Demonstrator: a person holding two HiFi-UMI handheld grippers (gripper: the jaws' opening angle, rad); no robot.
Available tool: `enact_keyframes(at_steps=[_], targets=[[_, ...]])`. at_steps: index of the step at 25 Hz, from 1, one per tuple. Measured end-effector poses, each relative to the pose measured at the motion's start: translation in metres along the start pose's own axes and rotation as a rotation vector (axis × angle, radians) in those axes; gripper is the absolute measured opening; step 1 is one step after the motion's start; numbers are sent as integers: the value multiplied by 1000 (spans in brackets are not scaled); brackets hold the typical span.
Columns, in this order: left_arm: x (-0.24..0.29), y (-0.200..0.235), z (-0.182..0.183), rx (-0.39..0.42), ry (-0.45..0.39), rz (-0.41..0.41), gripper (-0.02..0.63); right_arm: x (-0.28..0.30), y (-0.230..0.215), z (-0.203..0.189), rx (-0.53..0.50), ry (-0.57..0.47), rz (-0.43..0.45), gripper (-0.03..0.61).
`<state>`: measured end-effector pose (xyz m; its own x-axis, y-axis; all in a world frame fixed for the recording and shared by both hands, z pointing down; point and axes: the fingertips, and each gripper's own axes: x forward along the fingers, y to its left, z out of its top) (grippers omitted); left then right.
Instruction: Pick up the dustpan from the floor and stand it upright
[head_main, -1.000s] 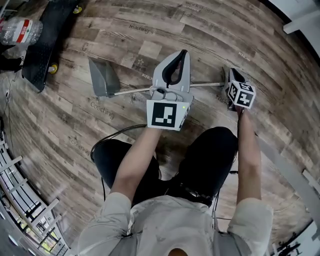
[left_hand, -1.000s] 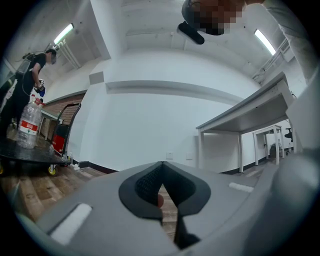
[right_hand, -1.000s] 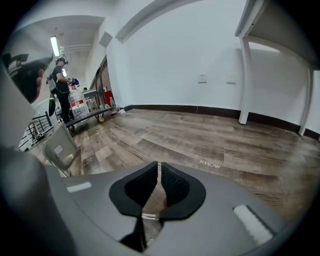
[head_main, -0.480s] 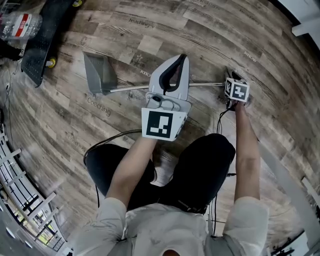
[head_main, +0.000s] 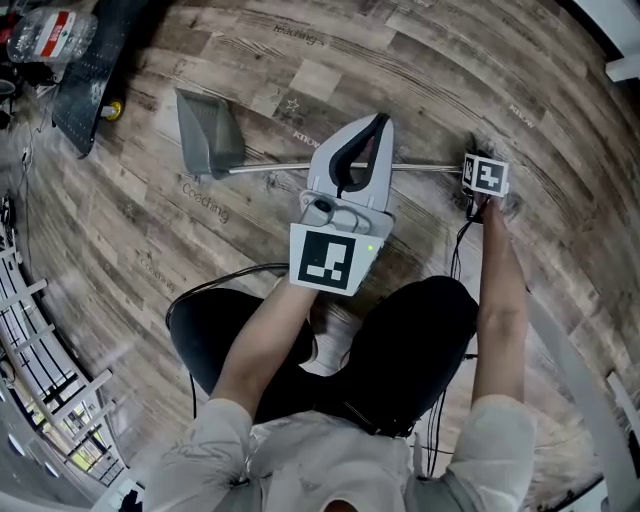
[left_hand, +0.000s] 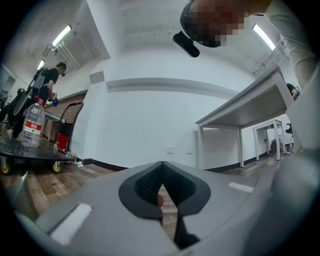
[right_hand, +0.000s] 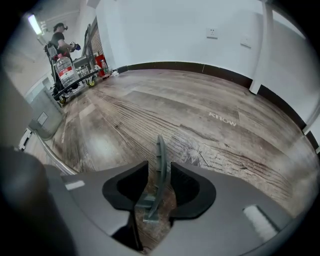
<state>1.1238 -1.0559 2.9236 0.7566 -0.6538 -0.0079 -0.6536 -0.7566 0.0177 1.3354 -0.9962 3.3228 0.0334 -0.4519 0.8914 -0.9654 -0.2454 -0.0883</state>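
The grey dustpan (head_main: 208, 135) lies flat on the wooden floor, and its long metal shaft (head_main: 270, 168) runs right. My right gripper (head_main: 478, 195) is low over the floor at the shaft's far end. In the right gripper view the grey plastic handle end (right_hand: 161, 155) stands between the right gripper's (right_hand: 159, 175) pads. Its jaws have just been opening and do not press on the handle. The pan (right_hand: 45, 117) shows far left in that view. My left gripper (head_main: 372, 122) hovers above the shaft's middle, shut and empty (left_hand: 162, 187).
A black wheeled cart (head_main: 90, 70) with a water bottle (head_main: 55, 35) stands at the top left. A metal rack (head_main: 40, 380) lines the left edge. A black cable (head_main: 215, 280) curls by the person's legs. White tables (left_hand: 240, 110) stand along the wall.
My right gripper has sunk toward the floor at the handle's end and looks smaller. The left gripper has stayed roughly where it was above the shaft.
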Motion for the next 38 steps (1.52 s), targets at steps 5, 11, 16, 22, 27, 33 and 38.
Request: enact_keyframes(at_steps=[5, 11, 16, 22, 27, 33, 38], targets=[[-20, 3, -17, 11, 12, 11, 20, 13, 8, -21, 12, 10, 1, 146], [-33, 8, -15, 20, 19, 18, 20, 10, 13, -27, 4, 6, -27, 80], [-40, 11, -23, 25, 27, 18, 20, 7, 19, -25, 20, -34, -35, 72], [-60, 42, 14, 3, 7, 29, 20, -38, 57, 5, 14, -94, -22, 69], [-100, 91, 92, -9, -27, 17, 20, -117, 130, 51, -17, -156, -26, 67], [-130, 205, 251, -6, -54, 14, 20, -259, 256, 171, -103, -237, -75, 66], [-194, 344, 456, 21, -75, 33, 20, -441, 430, 303, -214, -324, -153, 66]])
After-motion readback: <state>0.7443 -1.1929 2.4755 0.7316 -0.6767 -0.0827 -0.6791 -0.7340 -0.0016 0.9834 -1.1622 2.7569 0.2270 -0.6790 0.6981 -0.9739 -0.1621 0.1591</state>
